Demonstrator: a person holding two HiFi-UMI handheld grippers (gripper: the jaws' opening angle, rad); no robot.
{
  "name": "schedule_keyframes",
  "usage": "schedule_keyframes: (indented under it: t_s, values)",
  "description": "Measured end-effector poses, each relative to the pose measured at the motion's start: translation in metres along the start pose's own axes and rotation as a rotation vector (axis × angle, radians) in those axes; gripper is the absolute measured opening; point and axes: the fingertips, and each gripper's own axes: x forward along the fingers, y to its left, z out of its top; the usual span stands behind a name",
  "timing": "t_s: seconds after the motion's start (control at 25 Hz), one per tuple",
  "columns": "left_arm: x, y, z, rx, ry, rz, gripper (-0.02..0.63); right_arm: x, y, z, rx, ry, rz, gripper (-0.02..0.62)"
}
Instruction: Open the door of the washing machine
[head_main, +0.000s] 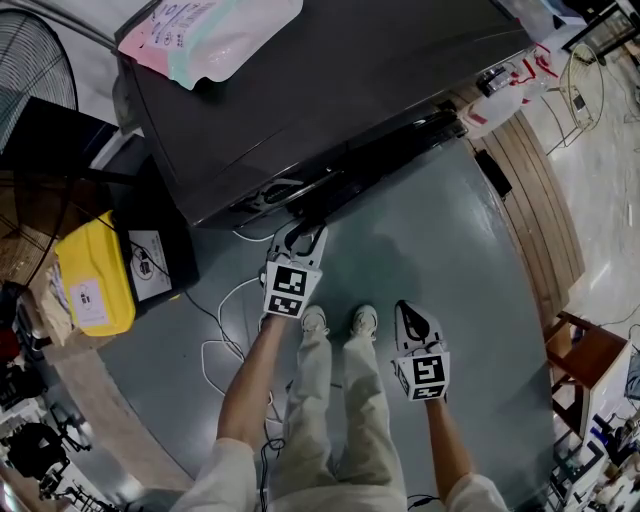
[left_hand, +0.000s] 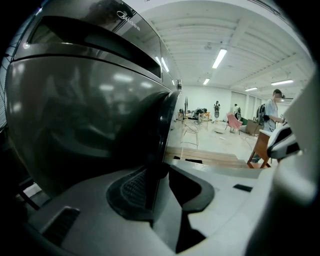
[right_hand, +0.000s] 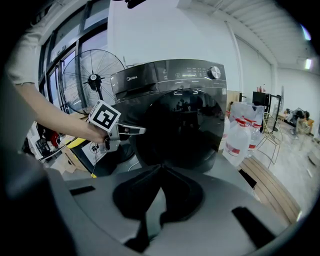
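A dark grey front-loading washing machine (head_main: 330, 90) stands ahead of me, its round door (head_main: 340, 175) facing my feet. My left gripper (head_main: 300, 232) reaches to the door's left rim. In the left gripper view the door's edge (left_hand: 162, 135) runs down between the jaws of the left gripper (left_hand: 160, 175), and the pads press on it. From the right gripper view the machine (right_hand: 170, 80), its glossy door (right_hand: 180, 127) and the left gripper (right_hand: 135, 131) at the rim all show. My right gripper (head_main: 410, 315) hangs back over the floor; its fingertips (right_hand: 161, 167) meet with nothing between them.
A pale bag (head_main: 215, 35) lies on the machine's top. A yellow container (head_main: 95, 275) and a fan (head_main: 35, 65) stand to the left, with white cables (head_main: 225, 340) on the floor. Water bottles (right_hand: 240, 137) and a wooden platform (head_main: 530, 200) are on the right, and a stool (head_main: 585, 360) nearer.
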Motion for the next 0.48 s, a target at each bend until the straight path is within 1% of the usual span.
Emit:
schedule_keyframes:
  t_s: [0.08,0.2,0.36,0.48]
  values:
    - [-0.002,-0.005,-0.001,0.009,0.004,-0.011,0.110,-0.001,-0.001,-0.002,0.001,0.000,-0.001,-0.002]
    - [-0.005,-0.024,-0.007,0.038,0.001,-0.036,0.098,-0.003,-0.002,-0.003,0.001,0.002,-0.004,-0.002]
    - [-0.013,-0.049,-0.013,0.034,0.017,-0.053,0.094,-0.008,-0.001,-0.004,-0.005,-0.002,-0.006,-0.002]
    - [-0.017,-0.068,-0.017,0.041,0.035,-0.086,0.094,-0.013,-0.004,-0.006,-0.006,-0.005,-0.030,-0.002]
